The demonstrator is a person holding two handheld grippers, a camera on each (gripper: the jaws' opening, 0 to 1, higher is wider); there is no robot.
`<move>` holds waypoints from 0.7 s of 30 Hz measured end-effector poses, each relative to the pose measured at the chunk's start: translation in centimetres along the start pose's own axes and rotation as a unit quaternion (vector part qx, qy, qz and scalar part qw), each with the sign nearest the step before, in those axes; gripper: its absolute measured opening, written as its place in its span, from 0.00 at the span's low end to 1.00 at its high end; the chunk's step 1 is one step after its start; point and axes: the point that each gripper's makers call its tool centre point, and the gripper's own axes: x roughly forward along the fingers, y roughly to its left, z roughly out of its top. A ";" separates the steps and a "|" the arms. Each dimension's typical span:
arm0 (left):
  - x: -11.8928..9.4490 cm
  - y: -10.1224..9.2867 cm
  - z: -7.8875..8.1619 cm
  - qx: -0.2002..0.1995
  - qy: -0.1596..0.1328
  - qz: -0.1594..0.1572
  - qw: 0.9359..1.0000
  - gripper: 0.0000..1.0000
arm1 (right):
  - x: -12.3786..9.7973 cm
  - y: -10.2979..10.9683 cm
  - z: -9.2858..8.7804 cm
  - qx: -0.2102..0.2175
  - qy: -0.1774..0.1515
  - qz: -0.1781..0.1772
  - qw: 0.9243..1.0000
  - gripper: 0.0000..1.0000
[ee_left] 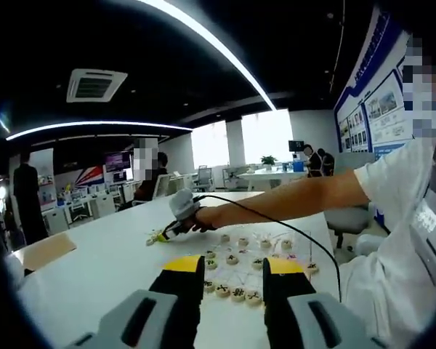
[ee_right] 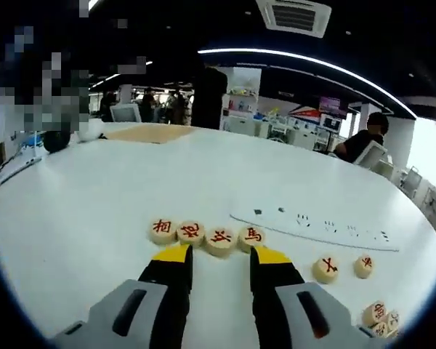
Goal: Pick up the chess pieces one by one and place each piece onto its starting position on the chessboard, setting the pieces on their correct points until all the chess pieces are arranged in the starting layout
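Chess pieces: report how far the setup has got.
Done: several pieces already sit on the board. In hand: nothing; the right gripper stands open before a row of four red-marked pieces. Left: that row and the loose pieces nearby.

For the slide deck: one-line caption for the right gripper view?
Right gripper open behind a row of four red-marked chess pieces on the white table.

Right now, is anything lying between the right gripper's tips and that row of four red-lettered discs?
No. In the right gripper view, the right gripper sits just short of the four discs, with bare white table between.
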 end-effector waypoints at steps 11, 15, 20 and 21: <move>0.0 -0.1 0.2 -0.001 -0.004 -0.002 1.000 0.33 | -0.2 0.1 -0.2 -0.022 0.011 0.013 1.000 0.18; 0.2 -0.3 0.1 0.000 -0.001 -0.003 1.000 0.33 | -2.2 0.5 0.2 -0.036 0.010 0.036 0.999 0.18; 0.3 -0.5 0.0 0.001 0.002 -0.005 1.000 0.33 | -6.5 1.9 0.1 -0.065 0.003 0.080 0.995 0.18; 0.3 -0.5 0.0 0.001 0.004 -0.005 1.000 0.33 | -7.9 2.4 0.0 -0.067 -0.003 0.093 0.993 0.18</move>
